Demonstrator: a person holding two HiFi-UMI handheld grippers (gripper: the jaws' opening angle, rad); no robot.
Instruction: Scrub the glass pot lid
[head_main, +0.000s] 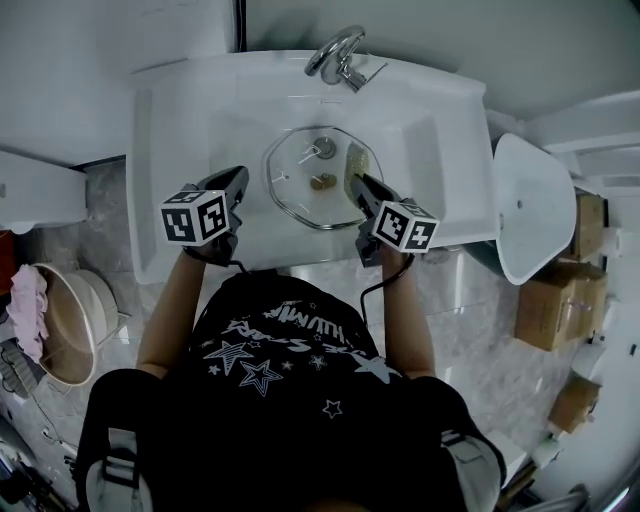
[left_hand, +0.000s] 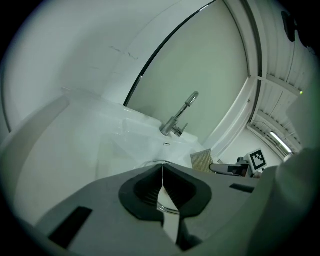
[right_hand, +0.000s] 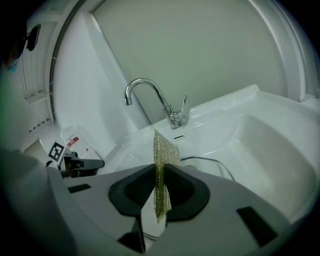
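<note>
Glass pot lid (head_main: 320, 205) clear, metal-rimmed. Left gripper (head_main: 243, 179) clenched, empty, at its 9 o'clock; right gripper (head_main: 357, 183) grasps scrub pad (right_hand: 161, 149) at 3 o'clock.

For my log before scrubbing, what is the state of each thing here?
Left tongs: shut, empty.
Right tongs: shut on the pad.
Pad: upright, clamped.
Lid: flat in the sink.
Faucet: no water running.
</note>
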